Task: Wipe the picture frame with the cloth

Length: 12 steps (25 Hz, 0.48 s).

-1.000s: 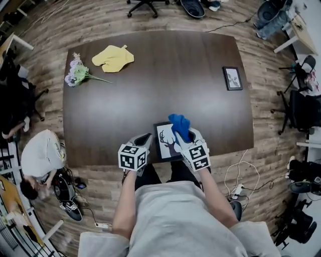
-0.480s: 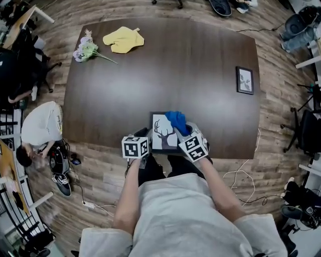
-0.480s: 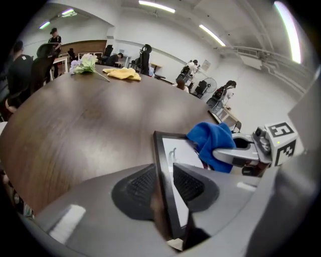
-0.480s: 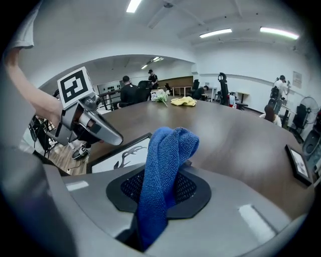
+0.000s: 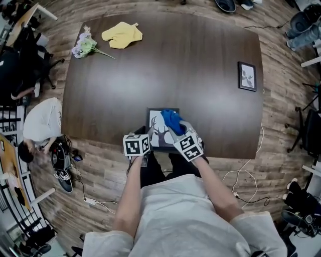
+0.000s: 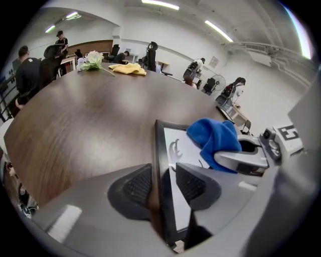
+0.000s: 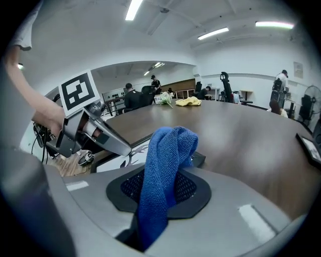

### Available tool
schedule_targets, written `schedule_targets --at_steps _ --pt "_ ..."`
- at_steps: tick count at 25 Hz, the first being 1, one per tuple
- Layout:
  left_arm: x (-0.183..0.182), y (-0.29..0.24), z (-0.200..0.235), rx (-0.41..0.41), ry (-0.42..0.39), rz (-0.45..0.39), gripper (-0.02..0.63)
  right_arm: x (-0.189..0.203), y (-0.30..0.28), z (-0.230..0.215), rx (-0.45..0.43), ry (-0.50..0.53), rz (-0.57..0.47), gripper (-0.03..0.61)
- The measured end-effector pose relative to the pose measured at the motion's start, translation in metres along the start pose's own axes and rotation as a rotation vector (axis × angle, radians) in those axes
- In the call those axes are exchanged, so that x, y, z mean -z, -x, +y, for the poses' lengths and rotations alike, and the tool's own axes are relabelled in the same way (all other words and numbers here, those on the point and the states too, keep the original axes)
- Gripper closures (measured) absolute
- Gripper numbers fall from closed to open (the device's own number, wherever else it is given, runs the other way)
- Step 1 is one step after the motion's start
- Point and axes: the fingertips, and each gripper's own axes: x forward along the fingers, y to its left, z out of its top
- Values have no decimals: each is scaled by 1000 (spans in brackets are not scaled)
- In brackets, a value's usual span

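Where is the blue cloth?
The blue cloth is pinched in the right gripper, over the picture frame at the near edge of the table in the head view.

Wood-plank floor surrounds the dark brown desk. Black office chairs stand beyond the desk's far end, with strip lights above.

Big dark brown wooden table, rounded corners, fills the middle of the head view and stands on a wood-plank floor. Upper left corner of the table: yellow cloth, lying crumpled and flat. Just left of it, a bunch of flowers, stems pointing right. Right side, near the edge: small frame, dark border, face up. Bottom centre, at the near edge: picture frame, black border, white picture with a deer. Rest of the tabletop is bare wood.
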Motion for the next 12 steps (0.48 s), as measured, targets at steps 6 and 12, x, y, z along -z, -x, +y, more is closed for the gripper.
schedule_targets --at_steps 6,12 --pt "3 -2 -5 -48 -5 -4 448 -4 4 -1 -14 -30 -29 495" --pt "0 0 0 -75 27 -30 473 1 -2 4 -19 -34 -17 495"
